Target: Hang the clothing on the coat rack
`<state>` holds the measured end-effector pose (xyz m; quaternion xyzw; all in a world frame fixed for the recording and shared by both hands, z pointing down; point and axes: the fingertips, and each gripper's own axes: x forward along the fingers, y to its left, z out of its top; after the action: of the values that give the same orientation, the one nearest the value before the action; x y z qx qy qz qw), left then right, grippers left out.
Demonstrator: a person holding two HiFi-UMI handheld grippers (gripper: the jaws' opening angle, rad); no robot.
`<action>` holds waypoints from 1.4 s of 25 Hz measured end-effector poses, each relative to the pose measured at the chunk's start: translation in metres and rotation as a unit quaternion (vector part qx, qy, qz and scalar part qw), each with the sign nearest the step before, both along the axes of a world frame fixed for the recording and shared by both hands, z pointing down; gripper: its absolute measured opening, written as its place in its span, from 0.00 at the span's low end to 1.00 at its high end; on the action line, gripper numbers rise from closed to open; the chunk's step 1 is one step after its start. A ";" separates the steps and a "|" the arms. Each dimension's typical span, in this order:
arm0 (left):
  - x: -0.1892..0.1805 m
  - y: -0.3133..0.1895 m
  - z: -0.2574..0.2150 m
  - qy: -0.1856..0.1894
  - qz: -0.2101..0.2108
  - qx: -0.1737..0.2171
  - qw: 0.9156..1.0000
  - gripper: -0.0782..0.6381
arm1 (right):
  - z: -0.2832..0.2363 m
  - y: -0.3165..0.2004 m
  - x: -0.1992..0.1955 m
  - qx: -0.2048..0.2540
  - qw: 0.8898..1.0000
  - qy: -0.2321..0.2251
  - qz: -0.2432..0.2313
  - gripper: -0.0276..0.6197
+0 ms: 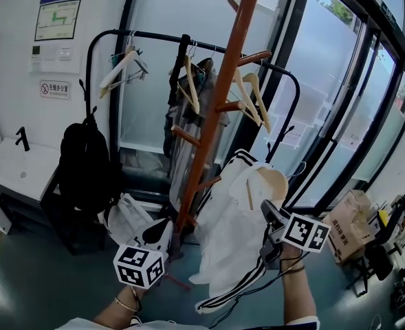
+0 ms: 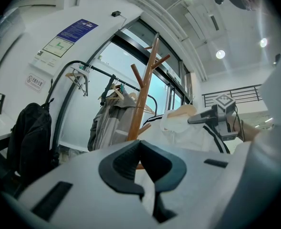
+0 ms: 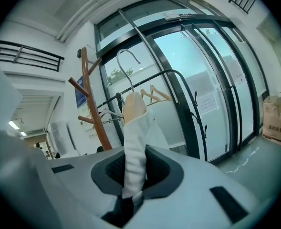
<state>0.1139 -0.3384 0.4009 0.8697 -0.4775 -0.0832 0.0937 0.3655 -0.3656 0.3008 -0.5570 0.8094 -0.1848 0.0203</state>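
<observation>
So the right claw [image 3: 129, 178] is clamped on the smooth wooden hanger [image 3: 133, 109] inside the white black-striped jacket [image 1: 230, 232], lower middle of frame, just beside the reddish wooden coat rack [image 1: 223, 95]. The left claw [image 2: 142, 168] pinches narrow on its floppy fabric.

Head view looks steeply down, gripper views along their jaws — all share the coat rack [image 1: 223, 95].

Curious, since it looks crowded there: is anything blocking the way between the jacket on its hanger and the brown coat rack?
Nothing visible does. The right gripper holds the white jacket on its wooden hanger beside the coat rack, with only open air between them; the black clothes rail stands behind it.
</observation>
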 end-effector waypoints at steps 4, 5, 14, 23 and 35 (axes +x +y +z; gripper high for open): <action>0.001 -0.001 0.002 0.001 0.000 -0.001 1.000 0.12 | -0.016 -0.001 0.004 0.009 1.000 0.026 0.001 0.13; 0.001 -0.001 0.001 0.002 0.000 -0.001 1.000 0.12 | -0.020 -0.001 0.004 0.011 0.999 0.030 0.001 0.13; 0.002 -0.003 0.000 0.006 0.001 0.000 1.000 0.12 | -0.054 -0.003 0.004 0.022 0.997 0.068 -0.002 0.13; -0.001 0.000 -0.001 0.012 0.000 -0.001 1.000 0.12 | -0.082 -0.006 -0.004 0.027 0.995 0.098 -0.006 0.13; -0.017 0.000 -0.013 0.009 -0.012 0.012 1.000 0.12 | -0.127 -0.017 -0.014 0.038 0.986 0.160 -0.009 0.13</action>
<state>0.0974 -0.3387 0.3876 0.8641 -0.4859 -0.0978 0.0870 0.3515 -0.3828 0.1737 -0.5706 0.8138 -0.0626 -0.0905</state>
